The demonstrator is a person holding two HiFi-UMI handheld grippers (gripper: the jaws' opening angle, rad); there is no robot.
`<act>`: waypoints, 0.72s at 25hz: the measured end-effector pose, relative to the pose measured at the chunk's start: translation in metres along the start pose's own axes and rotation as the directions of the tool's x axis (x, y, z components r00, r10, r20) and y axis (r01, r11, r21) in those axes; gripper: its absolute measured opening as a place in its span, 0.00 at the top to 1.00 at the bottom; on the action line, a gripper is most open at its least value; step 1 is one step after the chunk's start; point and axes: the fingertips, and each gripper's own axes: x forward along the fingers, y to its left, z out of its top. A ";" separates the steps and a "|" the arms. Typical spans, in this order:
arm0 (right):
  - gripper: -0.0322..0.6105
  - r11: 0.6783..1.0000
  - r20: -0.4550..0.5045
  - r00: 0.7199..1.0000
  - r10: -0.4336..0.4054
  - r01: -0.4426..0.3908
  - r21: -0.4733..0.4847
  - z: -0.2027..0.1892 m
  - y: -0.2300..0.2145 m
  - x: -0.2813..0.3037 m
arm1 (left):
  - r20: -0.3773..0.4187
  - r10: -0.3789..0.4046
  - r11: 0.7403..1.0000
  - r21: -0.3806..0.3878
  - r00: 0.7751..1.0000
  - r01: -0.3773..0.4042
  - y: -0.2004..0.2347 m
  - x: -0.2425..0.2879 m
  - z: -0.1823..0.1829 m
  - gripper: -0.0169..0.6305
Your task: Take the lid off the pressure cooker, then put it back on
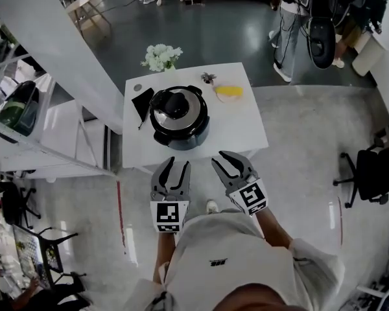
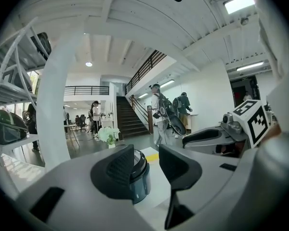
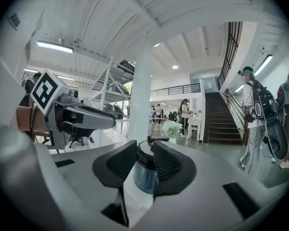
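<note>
In the left gripper view that gripper's own left jaw covers most of the pressure cooker [image 2: 140, 178]; only its right flank shows in the gap. In the right gripper view both jaws mask the cooker's sides, so only a middle strip and the top of the lid [image 3: 144, 150] show through the slit. A flat black object [image 1: 142, 102] lies just left of the cooker, a yellow item [image 1: 229, 91] is behind it to the right, and a small dark thing [image 1: 208, 78] is behind it. None is clear enough to name.

The cooker stands on a white table [image 1: 240, 131] with its lid on. The left gripper [image 1: 177, 163] and right gripper [image 1: 223, 159] hover side by side just short of the cooker, off the table's near edge. Both point at it and neither touches it. Each has its jaws drawn nearly together on nothing, with only a narrow gap between them
</note>
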 end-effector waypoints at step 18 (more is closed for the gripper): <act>0.78 1.000 0.005 1.000 -0.004 0.004 0.002 -0.003 -0.054 0.058 | -0.011 -0.004 1.000 0.008 1.000 0.004 0.035 0.072 0.006 0.71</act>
